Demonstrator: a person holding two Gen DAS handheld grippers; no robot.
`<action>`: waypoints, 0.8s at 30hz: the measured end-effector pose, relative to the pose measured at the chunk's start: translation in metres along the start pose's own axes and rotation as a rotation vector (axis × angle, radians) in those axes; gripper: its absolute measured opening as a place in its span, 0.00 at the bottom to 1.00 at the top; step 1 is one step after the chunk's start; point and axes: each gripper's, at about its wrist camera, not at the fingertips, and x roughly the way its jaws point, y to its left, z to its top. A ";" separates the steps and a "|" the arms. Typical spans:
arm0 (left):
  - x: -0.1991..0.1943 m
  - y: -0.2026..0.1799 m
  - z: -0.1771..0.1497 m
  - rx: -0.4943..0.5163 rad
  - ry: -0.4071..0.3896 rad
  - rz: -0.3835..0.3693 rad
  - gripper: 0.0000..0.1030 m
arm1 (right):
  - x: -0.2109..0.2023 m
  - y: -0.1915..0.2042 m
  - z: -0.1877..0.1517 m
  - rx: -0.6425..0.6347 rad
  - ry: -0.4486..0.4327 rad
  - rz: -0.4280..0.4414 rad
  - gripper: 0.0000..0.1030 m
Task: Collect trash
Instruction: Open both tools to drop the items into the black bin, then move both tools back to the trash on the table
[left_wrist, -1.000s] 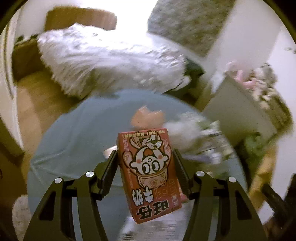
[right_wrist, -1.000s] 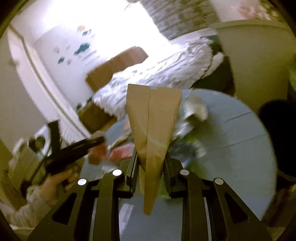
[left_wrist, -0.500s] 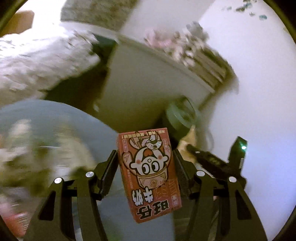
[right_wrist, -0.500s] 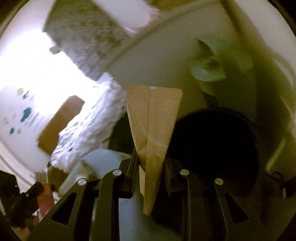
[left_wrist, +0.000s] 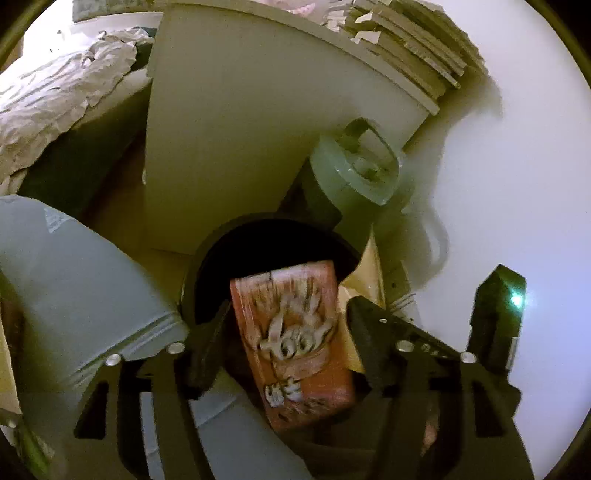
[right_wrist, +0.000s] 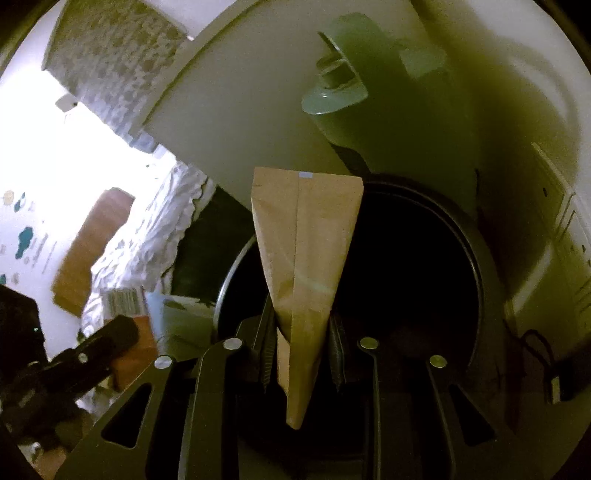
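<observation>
The step in hand looks like the drop: both grippers are at the bin with trash. The left gripper points down at the bin; its fingers stand apart on either side of the red carton. The carton is motion-blurred and gaps seem to show at both of its sides, so I judge it released and falling, though contact on the left side cannot be ruled out. It lies directly ahead of the fingertips, over the near part of the bin's mouth.

The right gripper is clamped on the brown paper bag, which sticks out forward between the fingers, its wide end over the far rim of the bin. The left gripper shows low to its left, with the carton beside it.

The next move, as I judge it, calls for parting the right fingers with the bag over the opening, tipped down enough to slide clear.

The bin's inside is black in both views; what it holds cannot be told. A pale green jug stands just beyond it, against a white panel.
</observation>
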 end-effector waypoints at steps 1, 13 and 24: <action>0.000 0.000 -0.001 -0.001 -0.007 0.013 0.76 | 0.000 -0.001 0.000 0.007 -0.003 0.000 0.38; -0.077 0.011 -0.027 -0.029 -0.097 0.039 0.81 | -0.011 0.018 -0.007 -0.037 -0.049 0.045 0.66; -0.236 0.124 -0.073 -0.182 -0.265 0.240 0.81 | -0.033 0.122 -0.047 -0.345 -0.066 0.189 0.66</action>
